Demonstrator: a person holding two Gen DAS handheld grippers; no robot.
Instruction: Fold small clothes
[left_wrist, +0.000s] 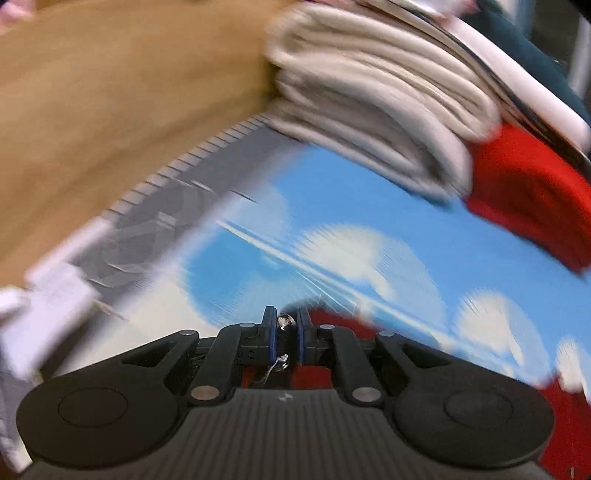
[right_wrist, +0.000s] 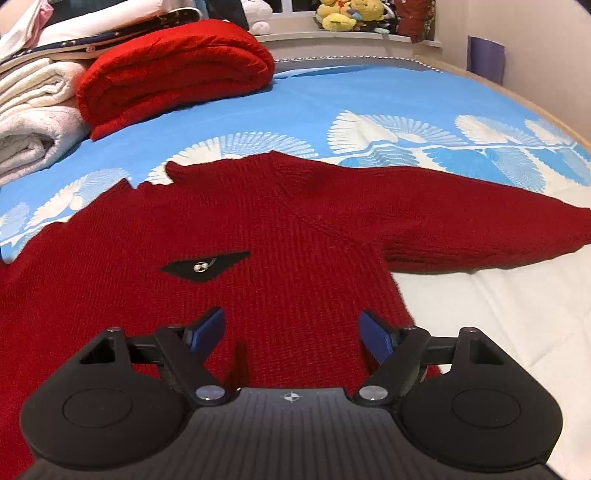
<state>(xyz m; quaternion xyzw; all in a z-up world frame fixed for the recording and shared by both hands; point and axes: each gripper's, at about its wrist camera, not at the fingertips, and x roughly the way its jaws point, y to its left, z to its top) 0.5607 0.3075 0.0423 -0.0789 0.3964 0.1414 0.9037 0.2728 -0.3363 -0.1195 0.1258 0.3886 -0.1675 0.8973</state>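
Note:
A dark red knit sweater (right_wrist: 295, 229) lies spread flat on the blue bedspread (right_wrist: 406, 96), one sleeve stretched out to the right. On its chest is a black patch with a silver button (right_wrist: 205, 266). My right gripper (right_wrist: 293, 330) hovers open over the sweater's lower body, with nothing between its blue pads. The left wrist view is blurred by motion. There my left gripper (left_wrist: 287, 321) is shut on a dark, silver-flecked bit of the sweater, and red fabric (left_wrist: 327, 319) bunches around and below the fingers.
A folded bright red knit (right_wrist: 177, 70) and folded white clothes (right_wrist: 33, 110) are stacked at the bed's far left. Plush toys (right_wrist: 343, 14) sit on the sill behind. The left wrist view shows the grey bed edge (left_wrist: 166, 206) and wooden floor (left_wrist: 110, 110).

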